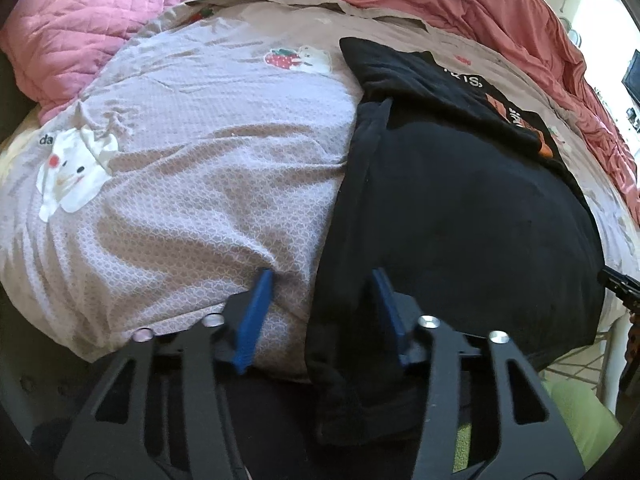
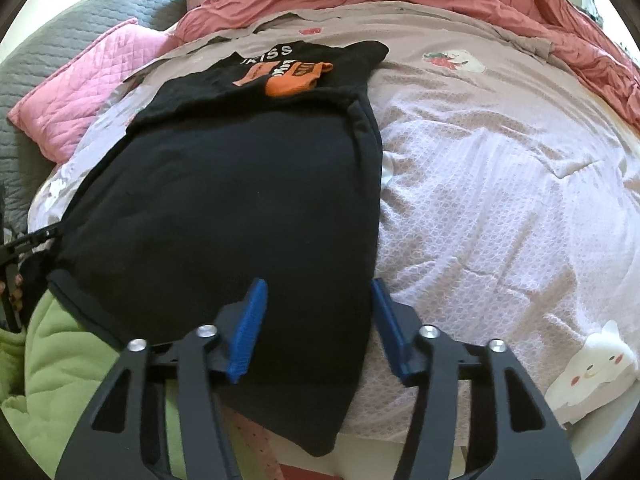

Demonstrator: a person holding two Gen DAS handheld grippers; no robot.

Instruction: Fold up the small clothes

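Black shirt (image 2: 240,208) is laid flat on the bedsheet (image 2: 500,200), hem overhanging its near edge. Left gripper (image 1: 322,280) and right gripper (image 2: 318,286) are held wide open over that hem, nothing gripped.

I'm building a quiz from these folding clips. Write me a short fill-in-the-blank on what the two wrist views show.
1. The garment lying on the bedspread is mainly ____ in colour.
2. The printed patch near its far end is ____.
3. The jaws of the left gripper and the right gripper both stand ____.
4. The quilted pillow at the far side of the bed is ____.

Missing words: black; orange; open; pink
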